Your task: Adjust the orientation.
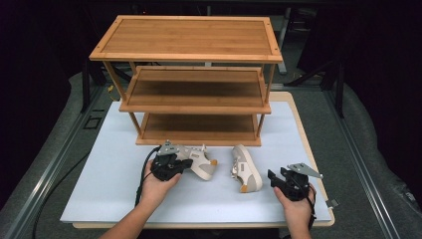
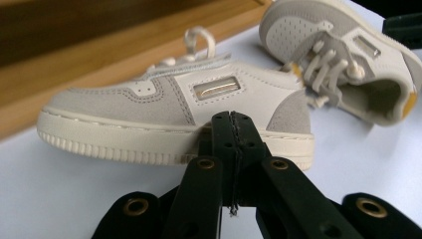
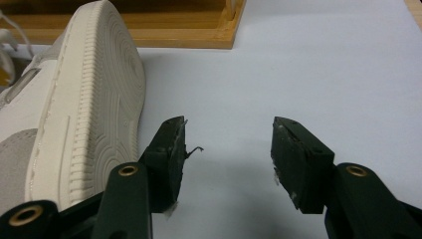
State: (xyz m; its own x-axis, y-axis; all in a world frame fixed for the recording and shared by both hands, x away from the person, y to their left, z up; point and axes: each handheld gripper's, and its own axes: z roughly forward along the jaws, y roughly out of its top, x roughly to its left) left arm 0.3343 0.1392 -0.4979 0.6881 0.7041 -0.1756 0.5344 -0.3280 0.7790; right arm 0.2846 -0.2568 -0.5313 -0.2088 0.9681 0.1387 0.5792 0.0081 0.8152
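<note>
A three-tier wooden shoe rack [image 1: 186, 50] stands at the far side of the white tabletop [image 1: 104, 184], and everything else sits in front of it. Two small grey-and-cream sneakers lie just before the rack's lowest shelf. The left sneaker [image 1: 201, 162] stands upright on its sole close to the front edge of the rack, its side facing the person; in the left gripper view [image 2: 174, 119] its grey suede toe, cream ribbed sole and white laces are clear. The right sneaker [image 1: 245, 172] lies tipped onto its side a little further out from the rack, just beside the first one but apart from it; in the right gripper view its ribbed cream sole [image 3: 94, 99] faces the camera. The left gripper [image 1: 171, 167], held in the person's left hand [image 1: 157, 186], sits right up against the left sneaker on the side away from the rack; its jaws are pressed together with nothing between them, their tips just at the sneaker's sole near the heel. The right gripper [image 1: 291, 181], held in the person's right hand [image 1: 298, 206], rests well out from the rack, to the outer side of the tipped sneaker, and its jaws stand wide apart over bare tabletop [image 3: 229, 149], gripping nothing.
</note>
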